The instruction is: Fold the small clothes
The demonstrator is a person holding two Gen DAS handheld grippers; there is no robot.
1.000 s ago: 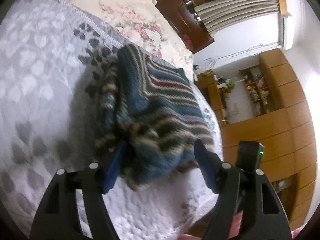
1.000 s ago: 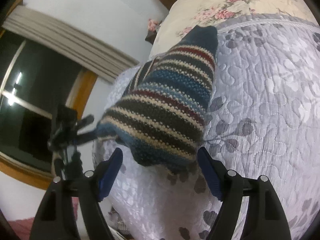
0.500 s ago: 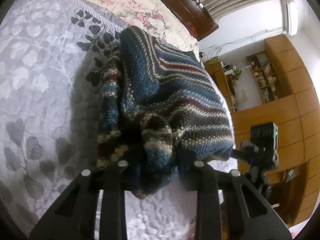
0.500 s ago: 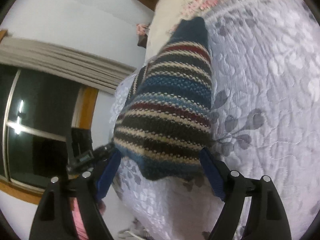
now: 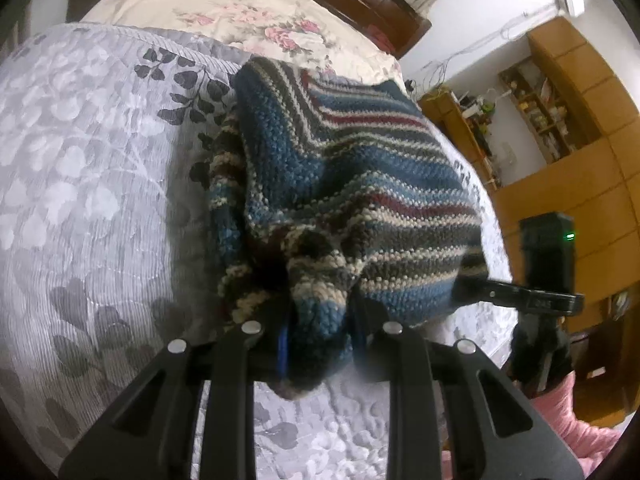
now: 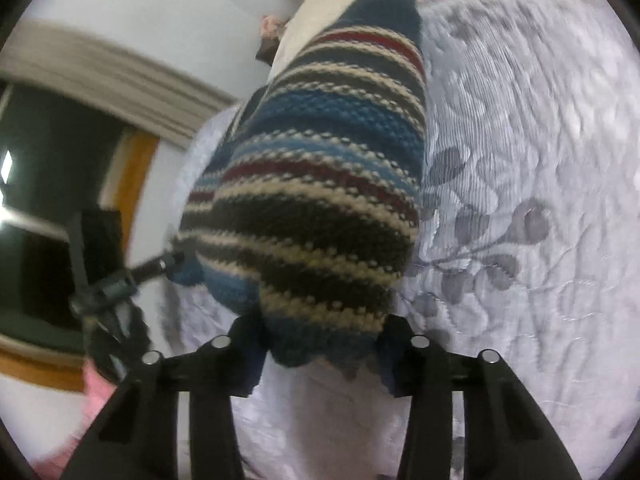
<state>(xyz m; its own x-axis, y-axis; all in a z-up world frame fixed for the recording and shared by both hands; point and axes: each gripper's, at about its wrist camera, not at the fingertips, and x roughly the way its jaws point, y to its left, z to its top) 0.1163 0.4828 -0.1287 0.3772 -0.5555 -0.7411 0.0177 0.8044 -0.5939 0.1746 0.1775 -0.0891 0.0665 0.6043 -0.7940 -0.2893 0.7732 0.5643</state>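
A striped knitted garment [image 5: 360, 168] in blue, cream, dark red and brown lies bunched on the grey-white bedspread [image 5: 80, 160]. My left gripper [image 5: 320, 320] is shut on its near corner, with a thick fold pinched between the fingers. In the right wrist view the same garment [image 6: 320, 160] runs away from me, and my right gripper [image 6: 320, 340] is shut on its near scalloped edge. Each gripper shows in the other's view: the right one [image 5: 472, 290] at the garment's right corner, the left one [image 6: 172, 264] at its left corner.
A floral pillow [image 5: 240, 12] and a dark wooden headboard [image 5: 384, 4] lie beyond the garment. Wooden cabinets and shelves [image 5: 580, 160] stand past the bed's right edge. A dark window [image 6: 40, 180] with a curtain is on the left. A pink sleeve [image 5: 592, 440] shows low right.
Both grippers have gone from open around the garment's corners to shut on them, the left first and then the right. The right wrist view is blurred with motion.
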